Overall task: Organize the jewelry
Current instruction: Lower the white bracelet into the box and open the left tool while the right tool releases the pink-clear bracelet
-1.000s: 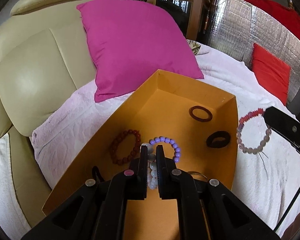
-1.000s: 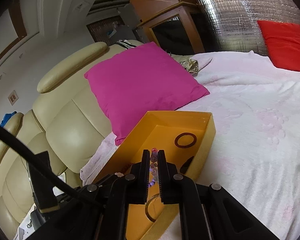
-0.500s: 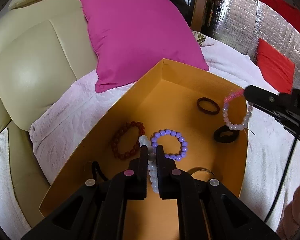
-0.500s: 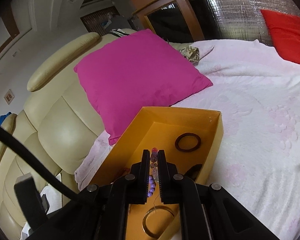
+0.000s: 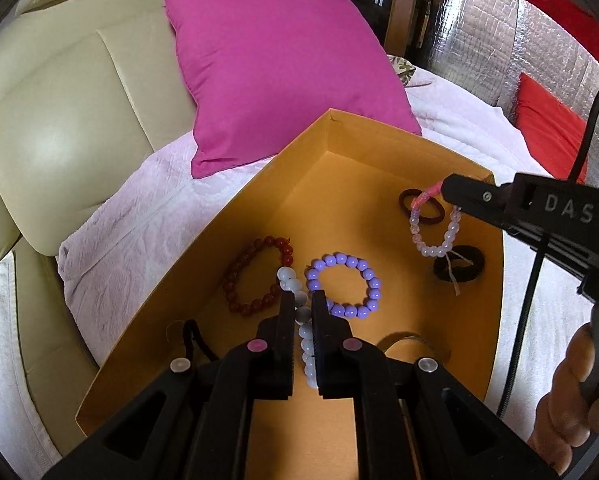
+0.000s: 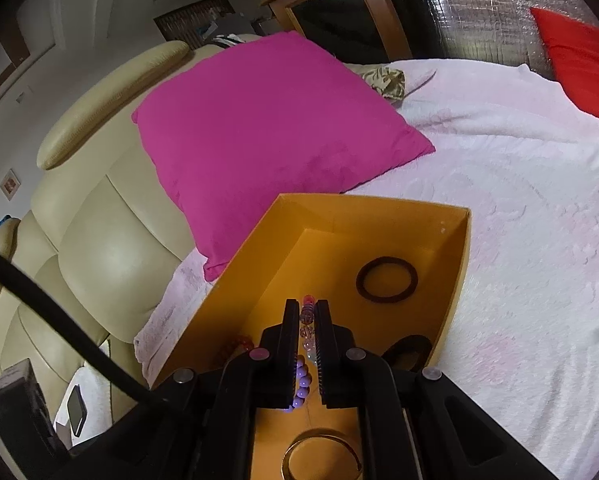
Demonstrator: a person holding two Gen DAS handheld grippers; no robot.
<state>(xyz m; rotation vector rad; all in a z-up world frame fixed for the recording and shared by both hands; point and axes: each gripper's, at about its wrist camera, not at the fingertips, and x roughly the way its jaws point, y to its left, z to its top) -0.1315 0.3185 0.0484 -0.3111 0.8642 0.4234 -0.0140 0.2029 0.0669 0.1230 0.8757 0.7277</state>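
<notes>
Right gripper [image 5: 445, 188] moved over box [image 5: 259, 208] | fingers pinch pink bracelet [image 5: 433, 236] | left fingers [image 5: 287, 312] pinch white bracelet [image 5: 303, 332]

Cream leather sofa [image 6: 99, 240], magenta cushion [image 6: 267, 128], white blanket [image 6: 519, 200], red cushion [image 6: 579, 60], silver quilted panel [image 5: 499, 52] behind.

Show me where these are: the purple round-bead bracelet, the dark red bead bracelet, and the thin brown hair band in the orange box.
Purple round-bead bracelet [image 5: 369, 278]: left wrist view, beads on its right side.
Dark red bead bracelet [image 5: 235, 274]: left wrist view, beads on its left side.
Thin brown hair band [image 6: 386, 295]: right wrist view, its near edge.
</notes>
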